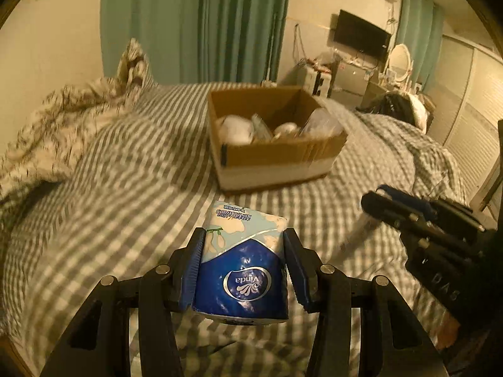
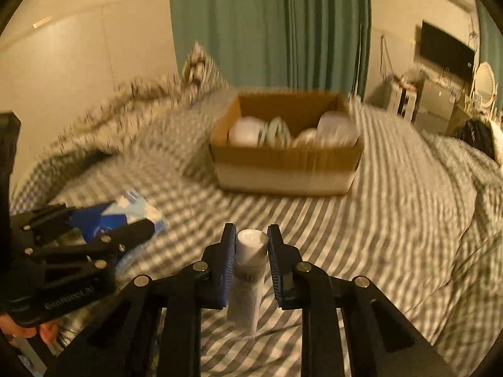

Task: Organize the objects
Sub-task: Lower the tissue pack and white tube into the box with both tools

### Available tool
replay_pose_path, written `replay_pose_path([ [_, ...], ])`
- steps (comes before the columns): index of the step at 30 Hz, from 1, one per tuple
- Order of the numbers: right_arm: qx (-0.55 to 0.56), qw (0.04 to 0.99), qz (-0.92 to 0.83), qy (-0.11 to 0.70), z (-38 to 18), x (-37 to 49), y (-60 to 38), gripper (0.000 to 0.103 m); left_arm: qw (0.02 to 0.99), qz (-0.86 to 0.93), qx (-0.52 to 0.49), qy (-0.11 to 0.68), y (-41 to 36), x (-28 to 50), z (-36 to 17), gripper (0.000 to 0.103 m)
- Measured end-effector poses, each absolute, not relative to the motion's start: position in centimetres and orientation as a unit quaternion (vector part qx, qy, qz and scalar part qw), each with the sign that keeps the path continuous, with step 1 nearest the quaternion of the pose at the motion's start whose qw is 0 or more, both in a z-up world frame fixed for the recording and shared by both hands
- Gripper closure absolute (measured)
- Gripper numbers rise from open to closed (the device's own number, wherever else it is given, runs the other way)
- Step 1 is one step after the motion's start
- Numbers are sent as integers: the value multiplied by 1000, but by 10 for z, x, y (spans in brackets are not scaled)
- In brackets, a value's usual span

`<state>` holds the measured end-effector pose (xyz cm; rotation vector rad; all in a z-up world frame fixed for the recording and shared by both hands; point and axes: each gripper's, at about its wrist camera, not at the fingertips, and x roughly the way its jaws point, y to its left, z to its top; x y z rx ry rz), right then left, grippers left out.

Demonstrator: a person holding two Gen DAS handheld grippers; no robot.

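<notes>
Striped bedding (image 1: 125, 188) runs under both tools. Nearest, the left gripper (image 1: 242, 267) pinches a blue tissue pack (image 1: 242, 270), its long axis pointing ahead, while the right gripper (image 2: 251, 260) pinches a white tube (image 2: 250, 270), likewise lengthwise between the pads. Straight ahead of both and well apart lies the open cardboard box (image 1: 276, 157), already holding pale items; neither hand looks clearly nearer.

Bedroom backdrop
Teal curtains (image 1: 195, 22) at twelve o'clock; wall television (image 1: 361, 36) and oval mirror (image 1: 400, 58) at two o'clock.
</notes>
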<state>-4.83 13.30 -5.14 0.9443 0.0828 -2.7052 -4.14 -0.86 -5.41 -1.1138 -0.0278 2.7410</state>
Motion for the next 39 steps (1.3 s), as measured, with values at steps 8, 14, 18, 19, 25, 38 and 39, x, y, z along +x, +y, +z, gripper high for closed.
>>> replay_pose_path([
  [8, 256, 137, -957, 25, 25, -69, 166, 84, 126, 935, -333, 10, 18, -73, -3, 53],
  [14, 211, 123, -970, 18, 80, -107, 187, 84, 140, 940, -312, -5, 21, -118, 31, 53],
  [18, 198, 125, -972, 7, 103, -140, 192, 84, 136, 945, -297, -8, 23, -153, 46, 53],
  [19, 197, 125, -972, 7, 106, -152, 192, 84, 136, 945, -296, -12, 23, -166, 47, 53],
  [25, 203, 129, -970, 16, 97, -209, 182, 84, 129, 944, -305, -5, 33, -221, 36, 53],
  [38, 276, 135, -952, 0, -12, -316, 184, 83, 138, 918, -371, -28, 29, -319, -66, 50],
  [39, 277, 141, -951, 4, -18, -319, 183, 83, 139, 917, -374, -28, 30, -321, -69, 49],
])
